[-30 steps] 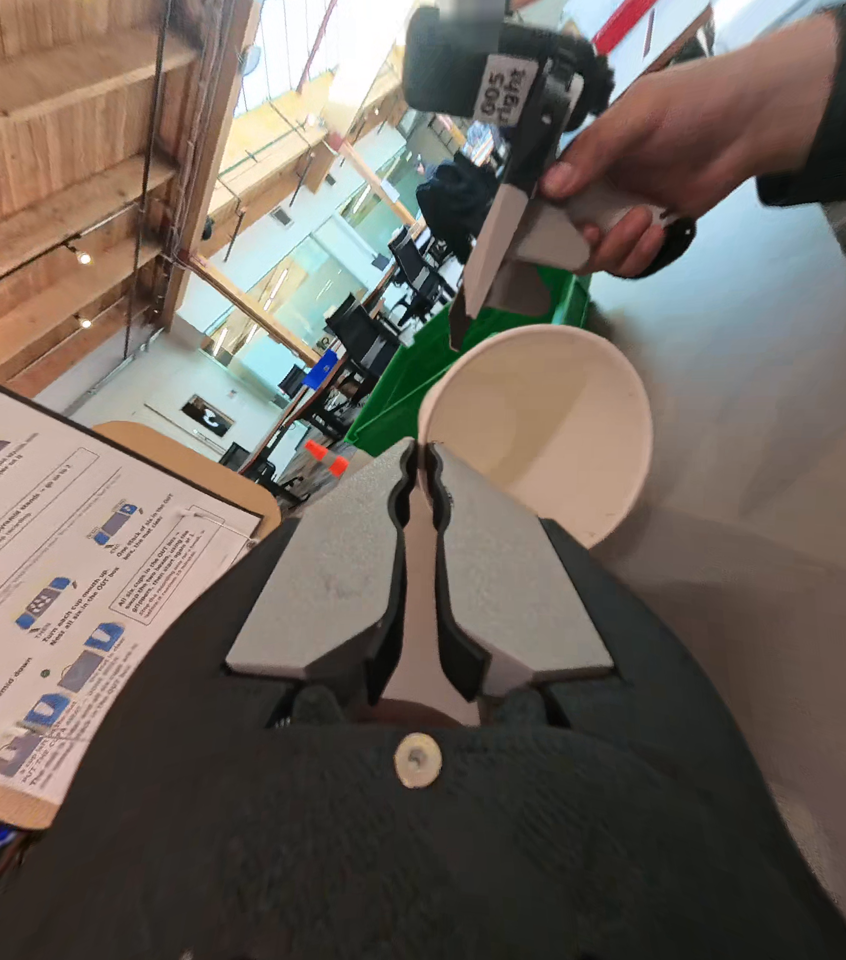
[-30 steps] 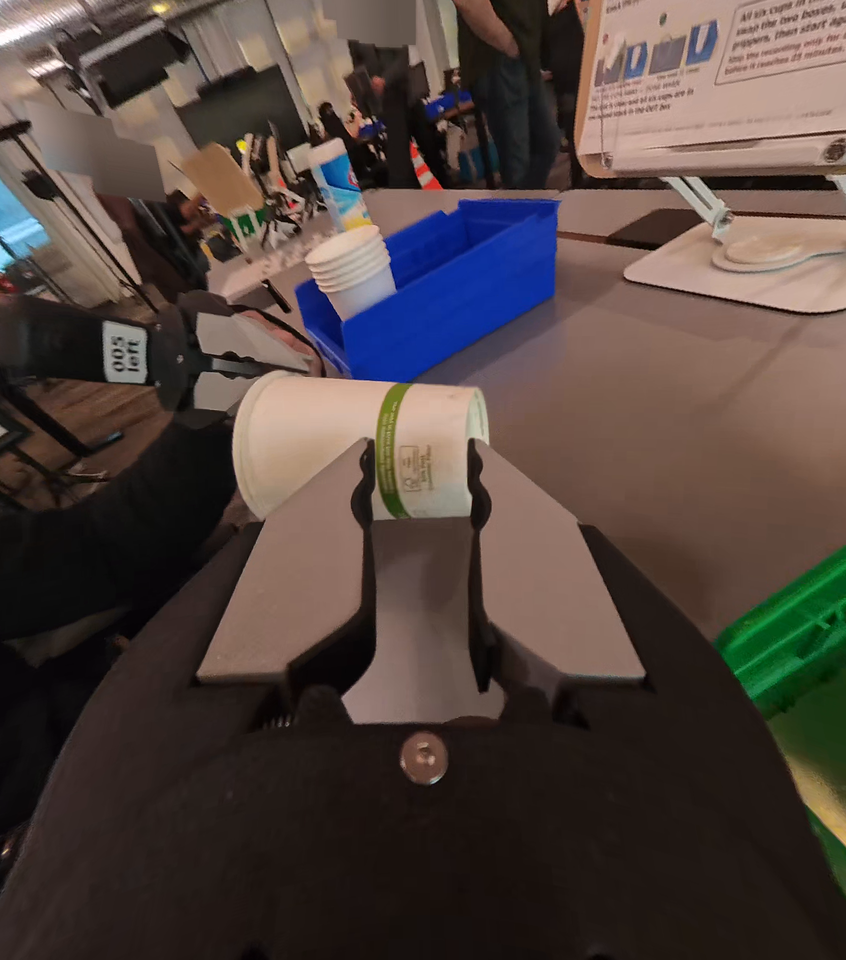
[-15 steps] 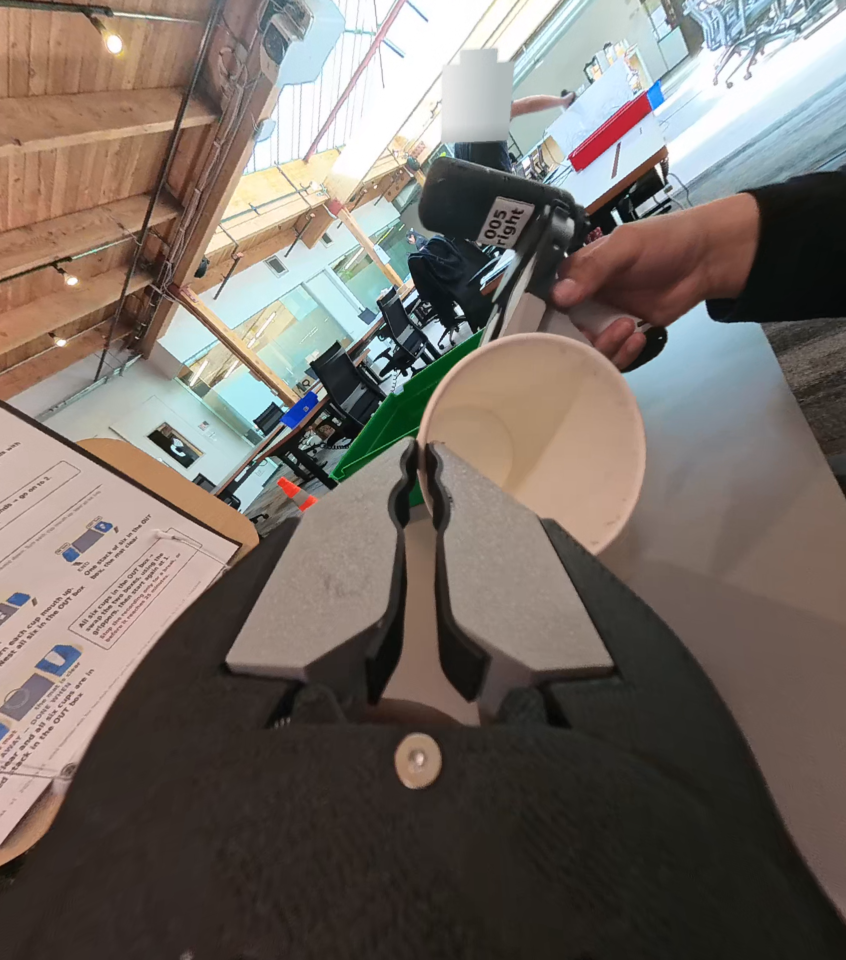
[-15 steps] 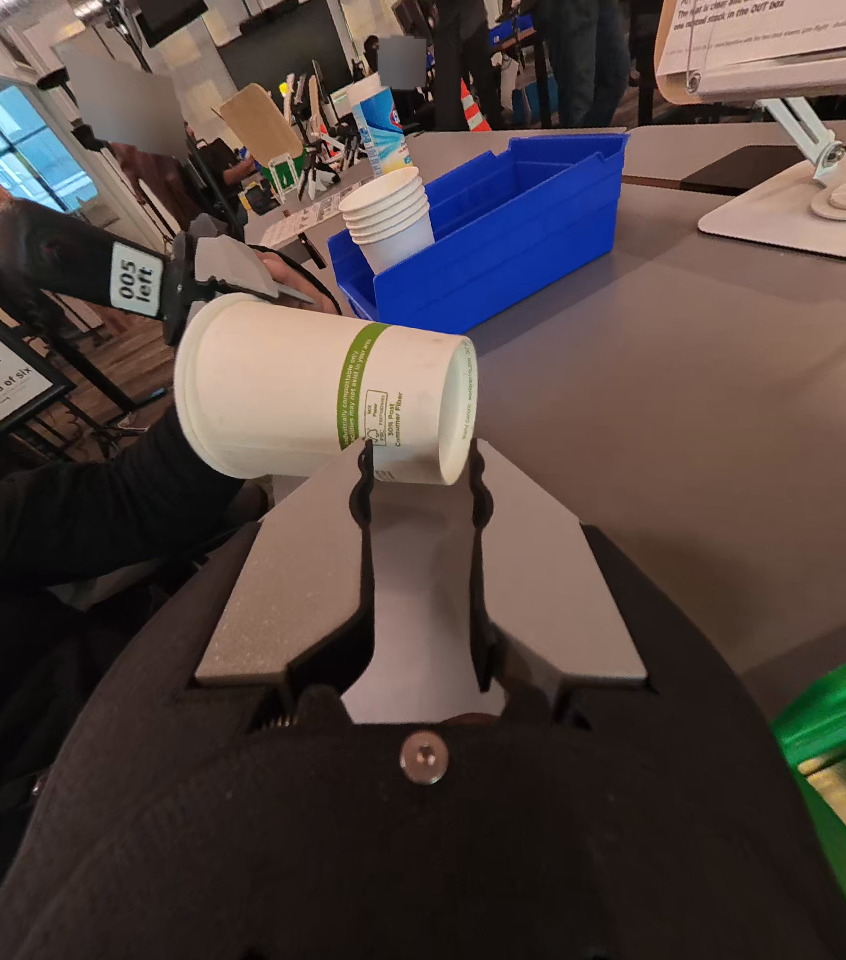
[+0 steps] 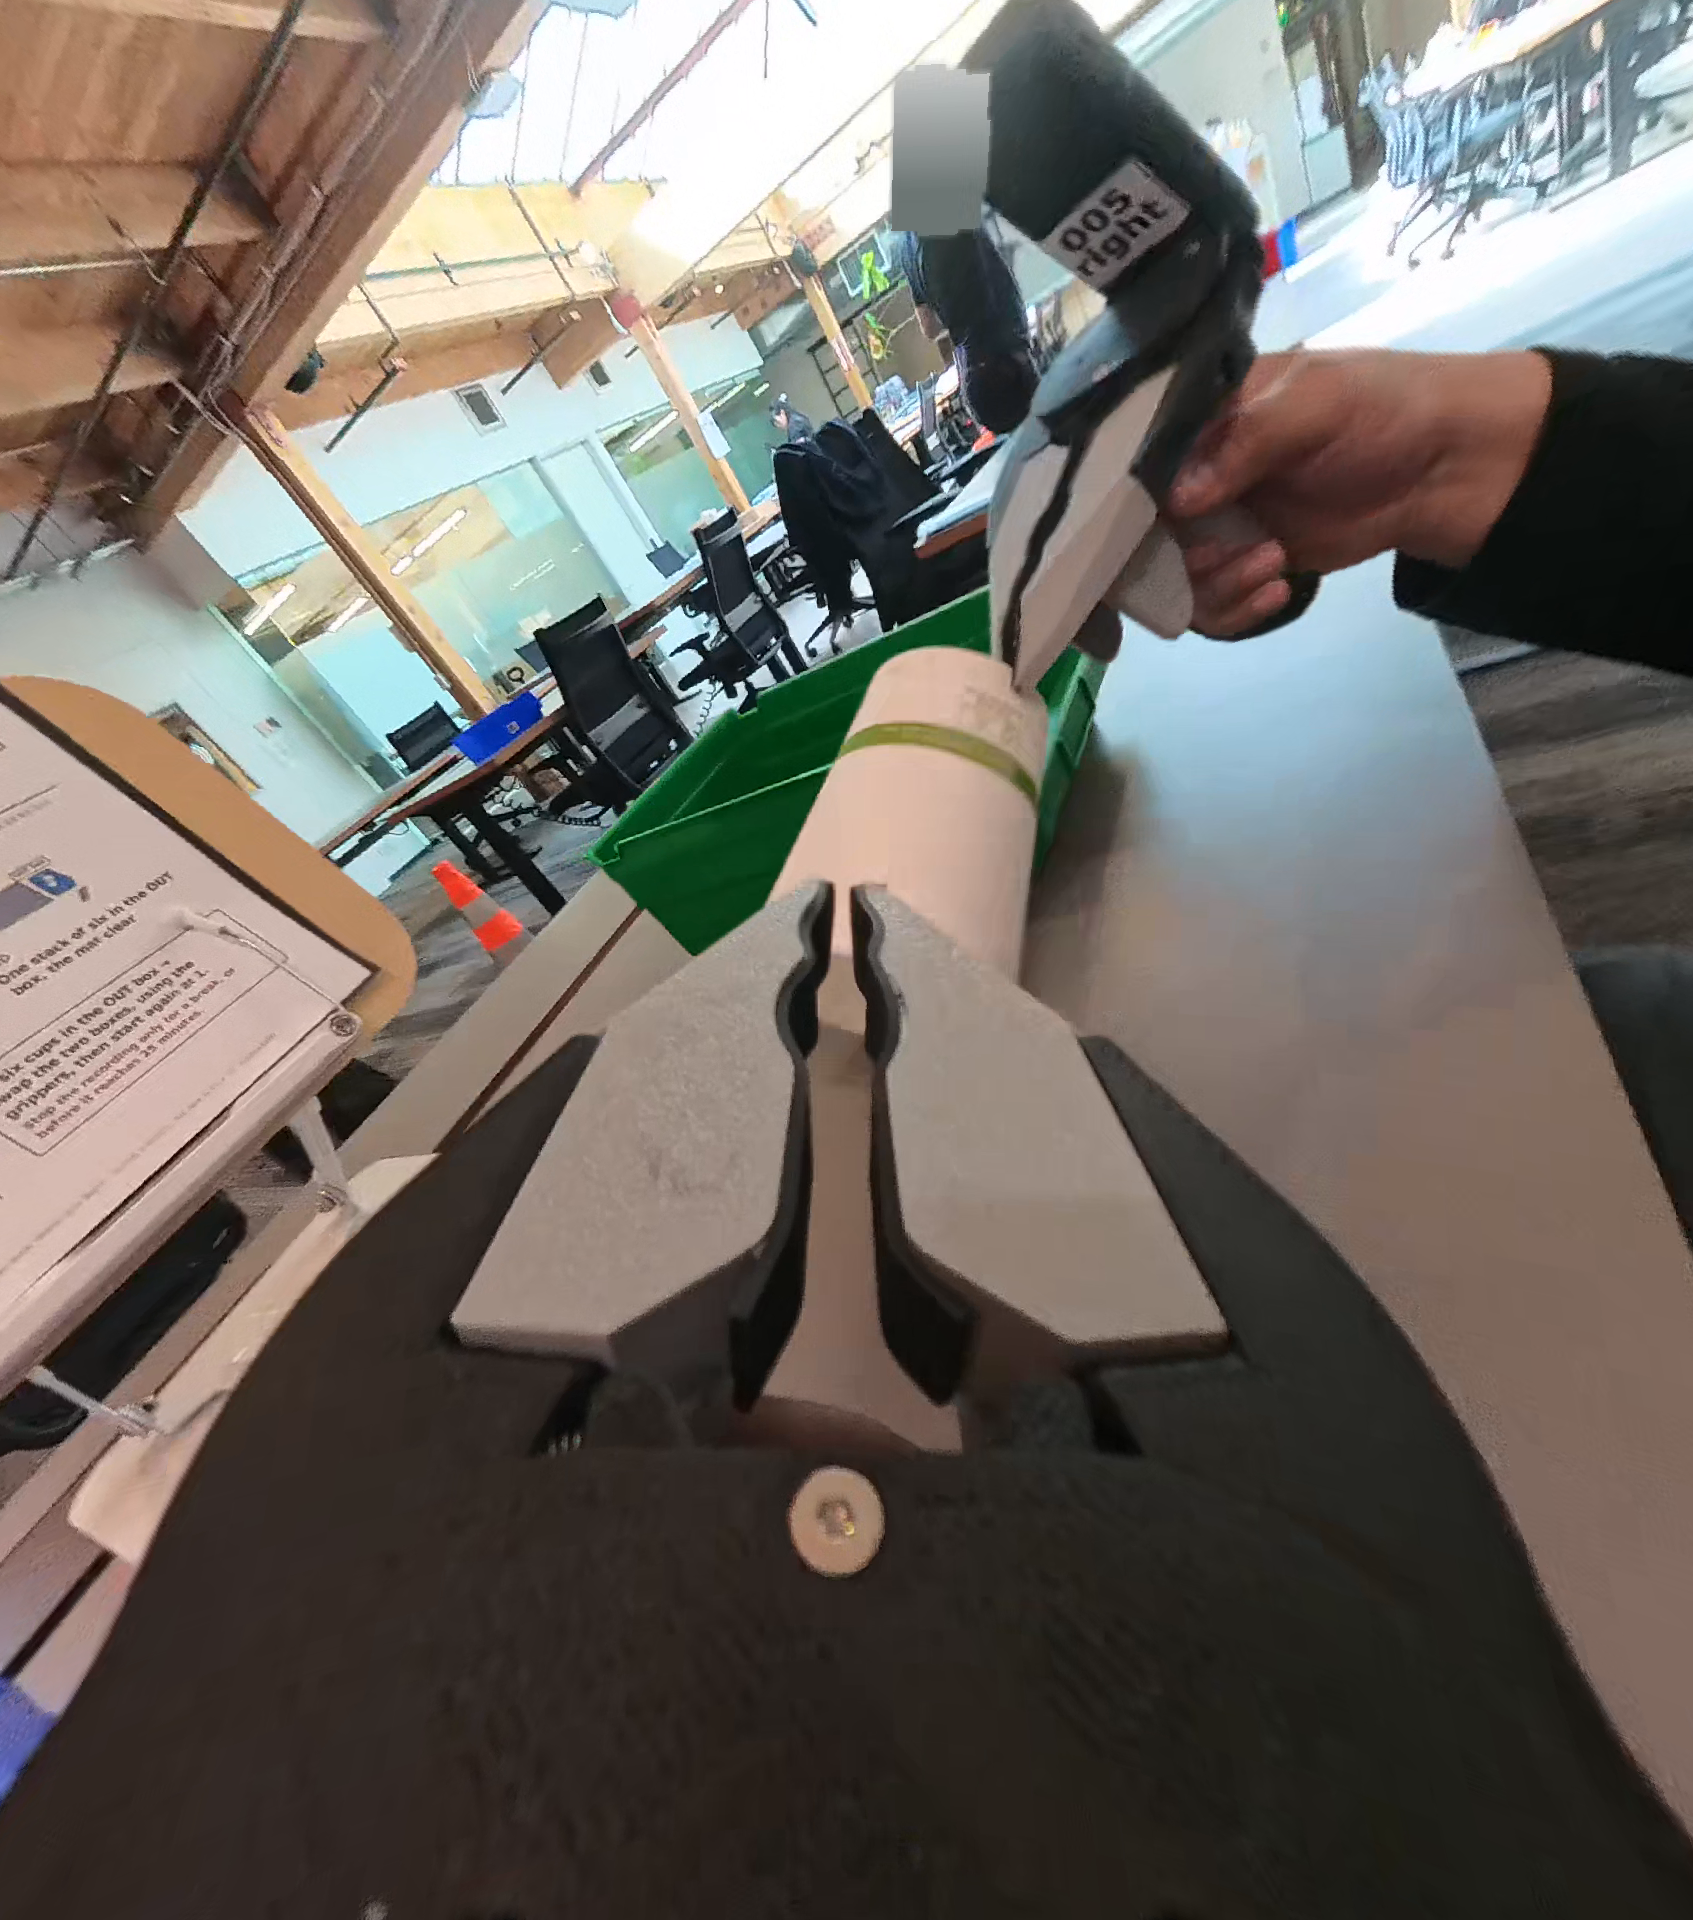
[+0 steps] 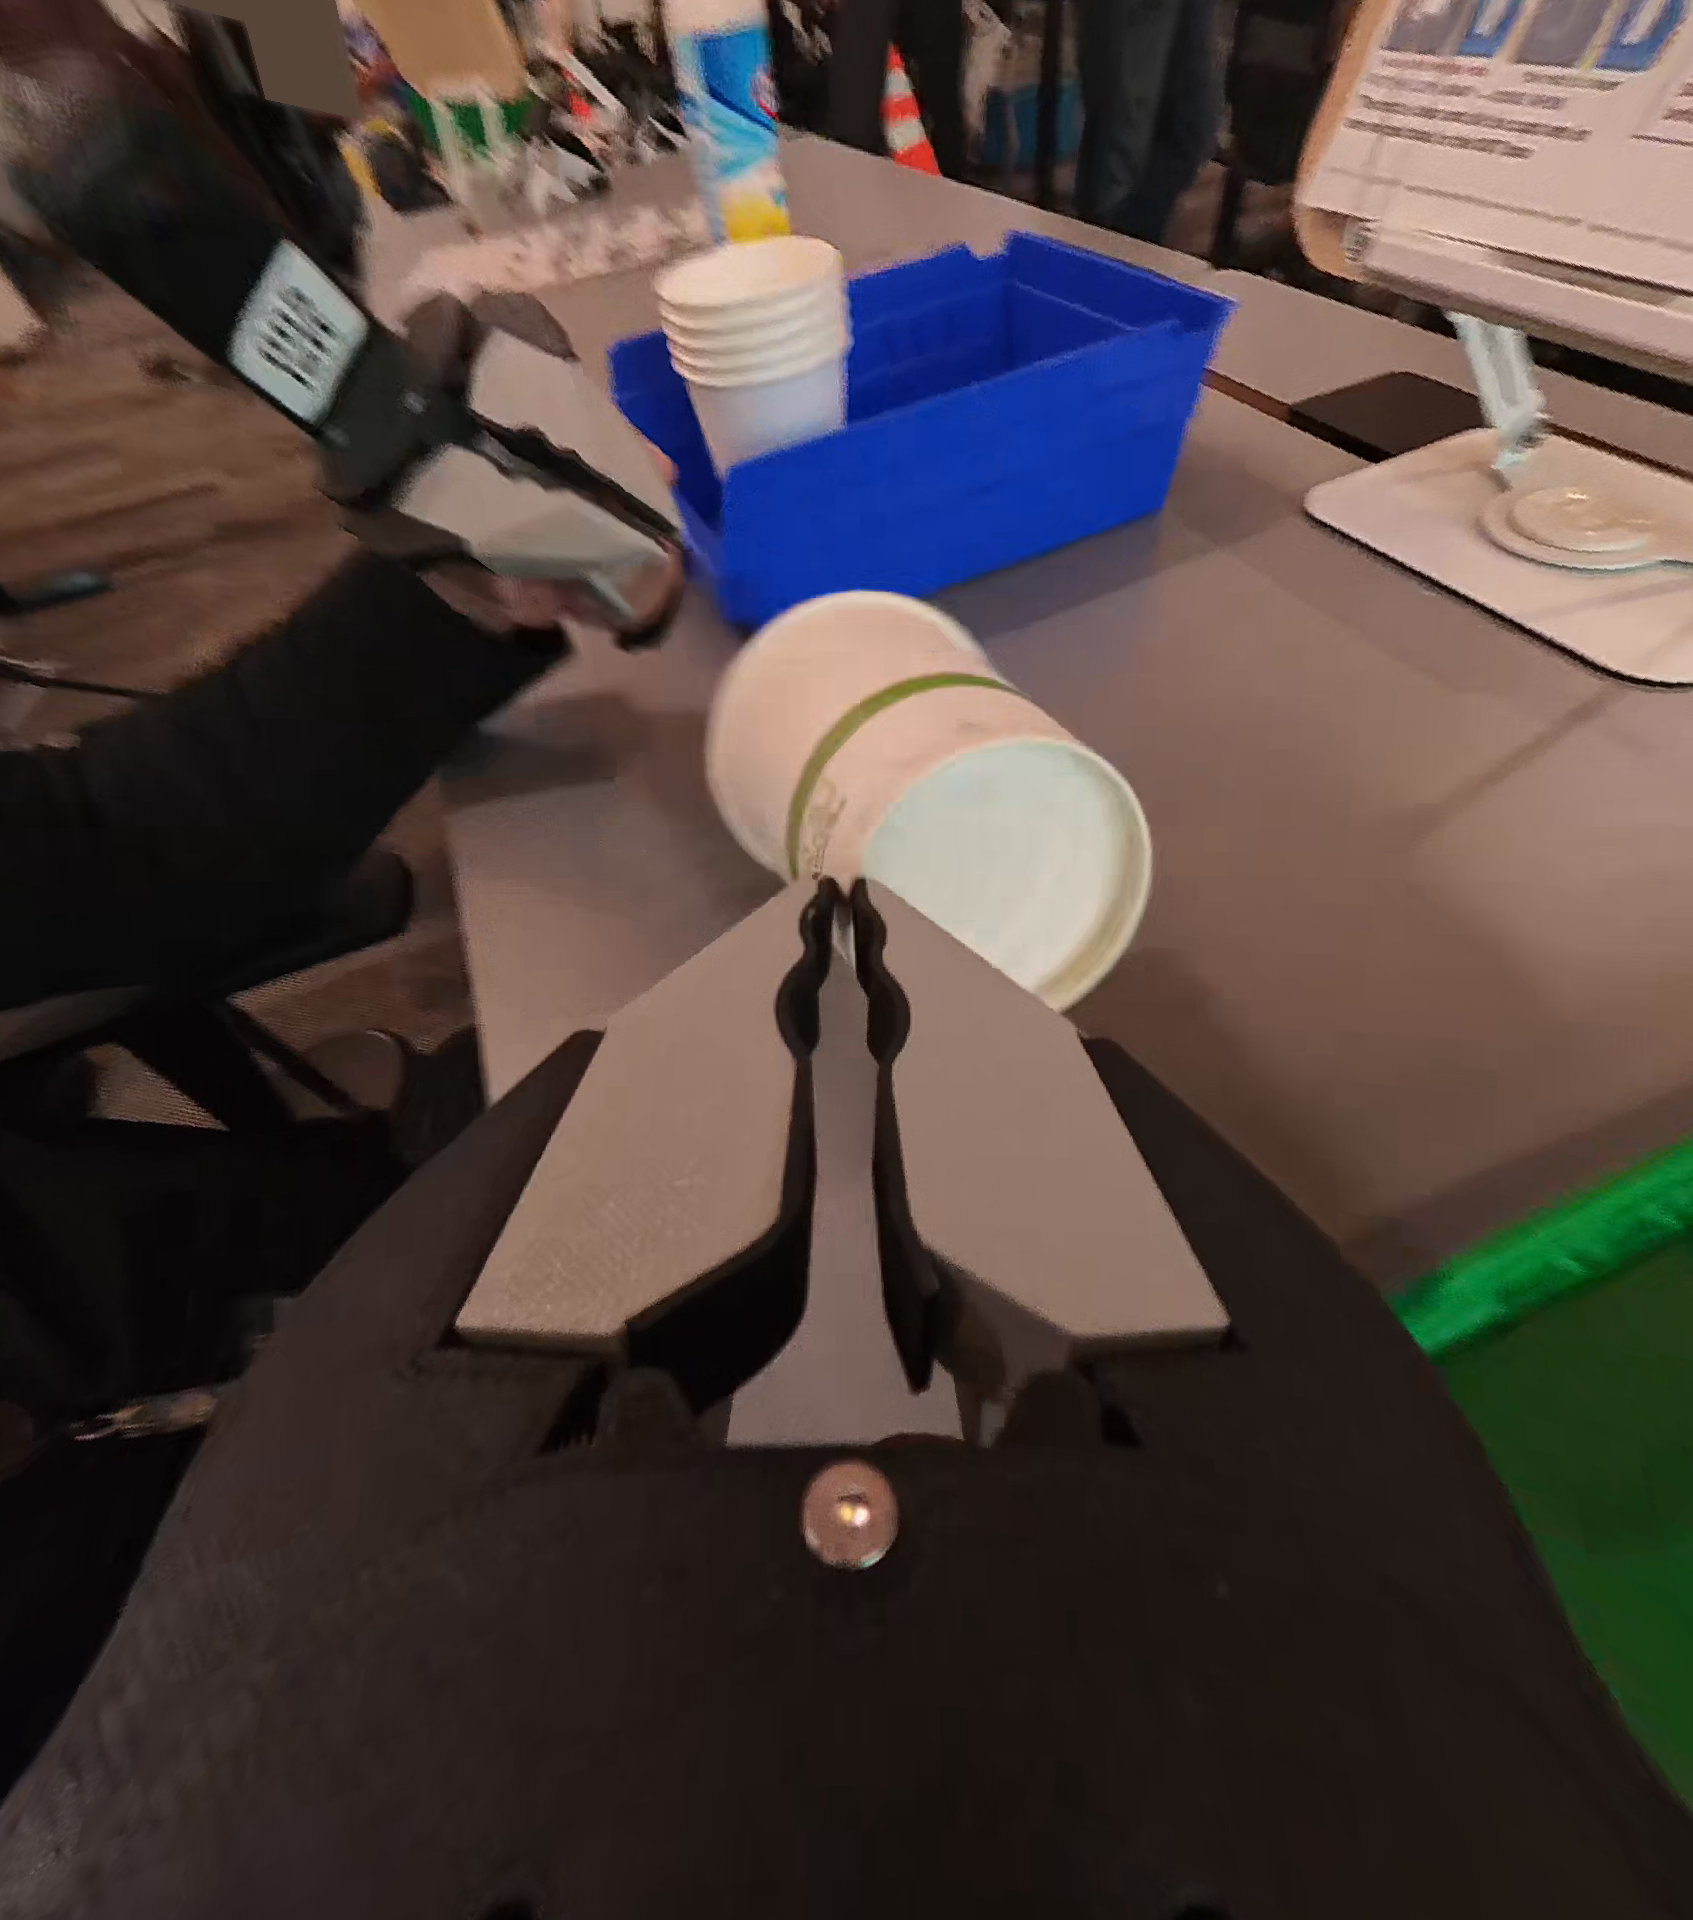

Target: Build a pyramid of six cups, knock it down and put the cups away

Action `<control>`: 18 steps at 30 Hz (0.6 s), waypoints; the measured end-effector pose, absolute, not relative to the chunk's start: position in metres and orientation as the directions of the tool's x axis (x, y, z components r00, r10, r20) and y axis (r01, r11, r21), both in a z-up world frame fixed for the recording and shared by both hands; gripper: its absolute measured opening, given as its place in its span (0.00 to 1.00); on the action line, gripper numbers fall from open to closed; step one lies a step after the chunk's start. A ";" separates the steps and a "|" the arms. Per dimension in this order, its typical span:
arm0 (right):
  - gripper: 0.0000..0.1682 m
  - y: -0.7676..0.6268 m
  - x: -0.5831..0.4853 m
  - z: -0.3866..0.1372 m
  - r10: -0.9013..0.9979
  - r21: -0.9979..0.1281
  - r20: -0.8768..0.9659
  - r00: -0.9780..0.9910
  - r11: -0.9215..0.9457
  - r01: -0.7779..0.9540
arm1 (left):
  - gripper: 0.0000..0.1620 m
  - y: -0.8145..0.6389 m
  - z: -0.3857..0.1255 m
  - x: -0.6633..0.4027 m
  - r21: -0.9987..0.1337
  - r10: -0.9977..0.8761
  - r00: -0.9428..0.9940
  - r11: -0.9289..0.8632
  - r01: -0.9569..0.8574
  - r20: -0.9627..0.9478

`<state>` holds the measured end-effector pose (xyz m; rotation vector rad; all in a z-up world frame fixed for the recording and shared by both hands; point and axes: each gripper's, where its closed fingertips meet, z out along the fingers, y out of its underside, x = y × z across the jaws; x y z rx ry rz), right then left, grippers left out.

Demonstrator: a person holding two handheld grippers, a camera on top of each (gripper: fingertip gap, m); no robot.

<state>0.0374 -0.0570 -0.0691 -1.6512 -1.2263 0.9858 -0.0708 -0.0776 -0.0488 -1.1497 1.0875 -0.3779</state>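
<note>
Above the grey tabletop, the white cup with a green band is lying on its side, base turned toward the right wrist camera. The right tongs are pinching the base rim, drawn in to a narrow slit with a pale sliver of cup between the tips. A hand in a dark sleeve is gripping their handle.

The left tongs are also standing at a narrow slit. In the right wrist view they are appearing apart from the cup's mouth, though blur is hiding their tips. From the left wrist view their fingers are covering the cup's near end.

Behind the cup, a blue bin is holding a nested stack of cups at its near-left end. A green bin is sitting just beside the right tongs. An instruction sheet is resting on a white stand at the far right.
</note>
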 end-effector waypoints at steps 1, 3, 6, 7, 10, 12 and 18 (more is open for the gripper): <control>0.00 -0.051 0.043 -0.072 0.962 -0.921 -0.050 0.270 -0.149 0.359 | 0.00 -0.078 -0.045 -0.074 -0.878 -0.736 0.480 0.409 -0.247 -0.478; 0.00 -0.044 0.053 -0.077 0.940 -0.888 0.059 0.336 -0.104 0.447 | 0.00 -0.078 -0.037 -0.079 -0.893 -0.737 0.506 0.396 -0.212 -0.447; 0.00 -0.046 0.053 -0.077 0.919 -0.857 0.152 0.365 -0.061 0.512 | 0.00 -0.063 -0.036 -0.077 -0.921 -0.722 0.572 0.324 -0.217 -0.389; 0.00 -0.048 0.051 -0.079 0.917 -0.844 0.170 0.360 -0.053 0.534 | 0.00 -0.051 -0.041 -0.077 -0.929 -0.697 0.614 0.278 -0.244 -0.370; 0.00 -0.053 0.045 -0.093 0.902 -0.771 0.264 0.341 -0.016 0.637 | 0.00 -0.010 -0.076 -0.080 -0.946 -0.596 0.752 0.041 -0.320 -0.280; 0.00 -0.054 0.041 -0.097 0.881 -0.730 0.329 0.340 0.009 0.683 | 0.00 -0.002 -0.101 -0.067 -0.941 -0.609 0.751 -0.024 -0.339 -0.255; 0.00 -0.066 0.021 -0.108 0.882 -0.677 0.366 0.296 0.035 0.735 | 0.00 0.002 -0.150 -0.034 -0.879 -0.635 0.711 -0.101 -0.465 -0.303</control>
